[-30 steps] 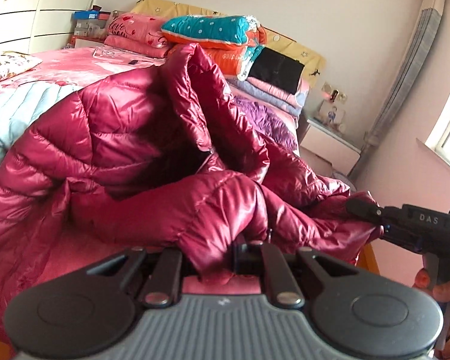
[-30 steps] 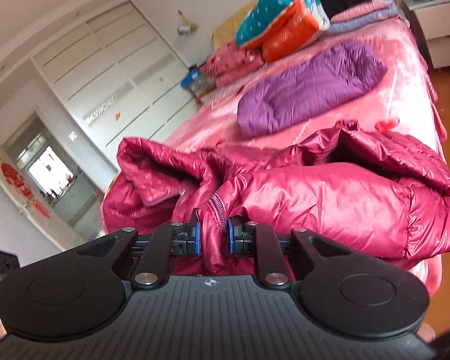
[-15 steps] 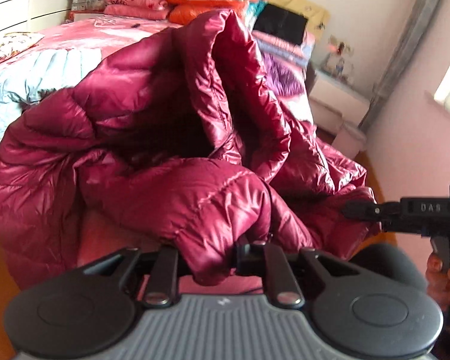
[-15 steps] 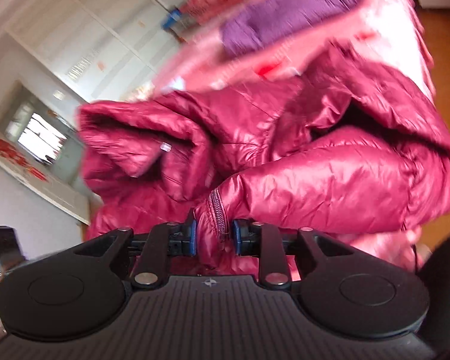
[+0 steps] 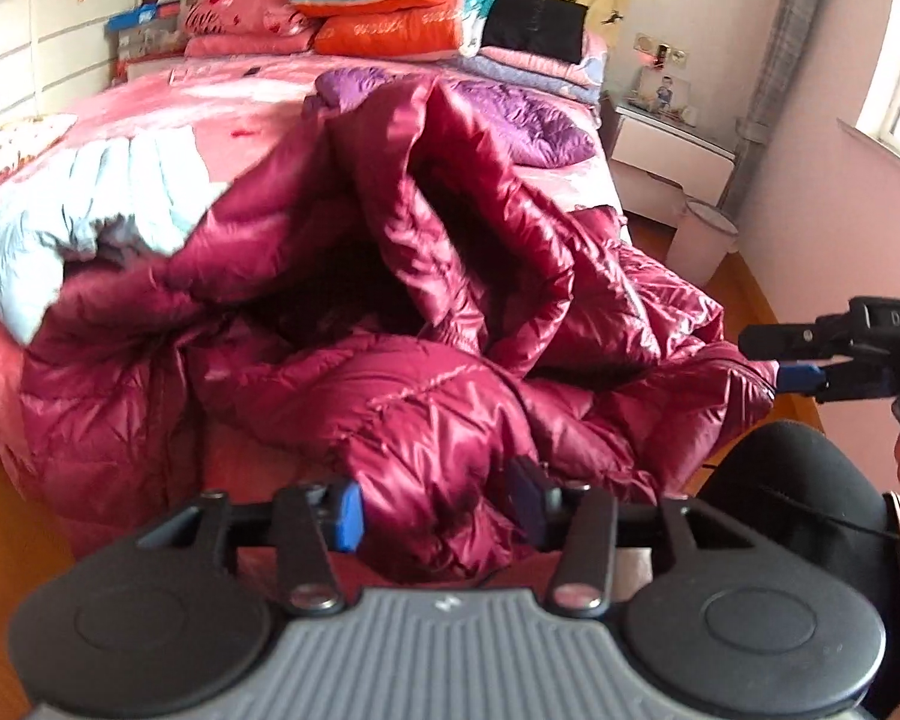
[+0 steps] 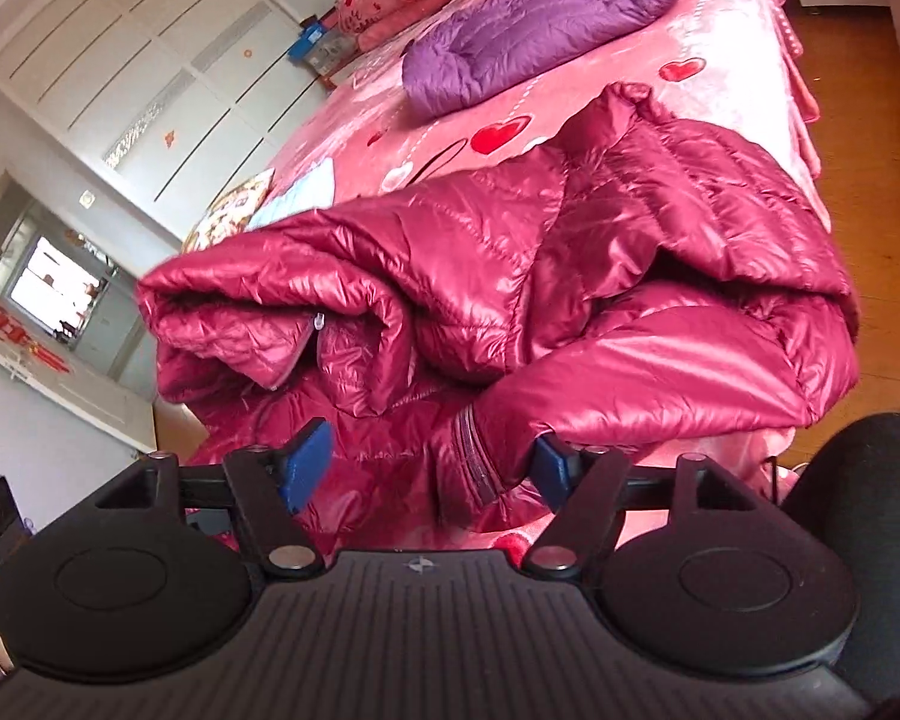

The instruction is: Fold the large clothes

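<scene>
Left wrist view has one crimson down jacket [image 5: 426,312] heaped on the bed [image 5: 222,96] at frame centre, its long axis running left to right, a puffy fold bulging between the opening left tongs [image 5: 435,507], unpinched. Right tongs [image 6: 426,468] are opening too, the zipper edge loose between them; two tongs, both equally near.

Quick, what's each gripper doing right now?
Left gripper: jaws opening, red jacket between them, no longer clamped.
Right gripper: jaws opening wide, jacket's zipper edge between them, released.
</scene>
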The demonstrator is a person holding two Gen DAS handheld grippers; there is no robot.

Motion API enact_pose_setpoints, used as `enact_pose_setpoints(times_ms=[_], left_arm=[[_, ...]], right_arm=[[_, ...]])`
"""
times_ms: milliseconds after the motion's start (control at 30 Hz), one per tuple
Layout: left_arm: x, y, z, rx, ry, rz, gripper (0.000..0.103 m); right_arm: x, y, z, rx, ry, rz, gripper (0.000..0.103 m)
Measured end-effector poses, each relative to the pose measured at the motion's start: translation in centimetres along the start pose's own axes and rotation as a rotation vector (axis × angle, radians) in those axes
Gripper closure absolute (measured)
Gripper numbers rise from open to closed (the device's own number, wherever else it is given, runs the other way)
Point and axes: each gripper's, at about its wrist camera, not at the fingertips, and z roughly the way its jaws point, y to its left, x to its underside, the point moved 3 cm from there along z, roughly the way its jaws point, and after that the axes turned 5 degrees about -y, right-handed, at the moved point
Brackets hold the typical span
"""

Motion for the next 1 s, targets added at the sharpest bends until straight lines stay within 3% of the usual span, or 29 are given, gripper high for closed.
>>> enact_pose_setpoints(times_ms=[267, 433, 600, 800, 1000], left_arm=[[-1.0, -0.2, -2.6, 0.004, -0.025, 0.048, 0.05], [-2.8, -0.5, -4.2, 0.001, -0.076, 0.081, 0.041], [-4.0, -0.5, -1.8, -0.053, -0.097, 0.119, 0.034], [-4.1, -0.1, 3.7, -0.113, -0.066, 0.075, 0.044], [-5.4, 1.3, 6.7, -0.172, -0.082, 0.005, 0.055]], right_arm=[[-1.1, -0.3, -1.6, 0.031, -0.083, 0.015, 0.006], [-2.3, -0.1, -2.9, 0.063, -0.158, -0.034, 0.004], [-3.0, 0.7, -1.1, 0.107, -0.188, -0.153, 0.002], [-1.8, 1.8, 4.6, 0.152, -0.123, -0.462, 0.002], [1.0, 2.3, 9.7, 0.225, -0.068, -0.898, 0.003]])
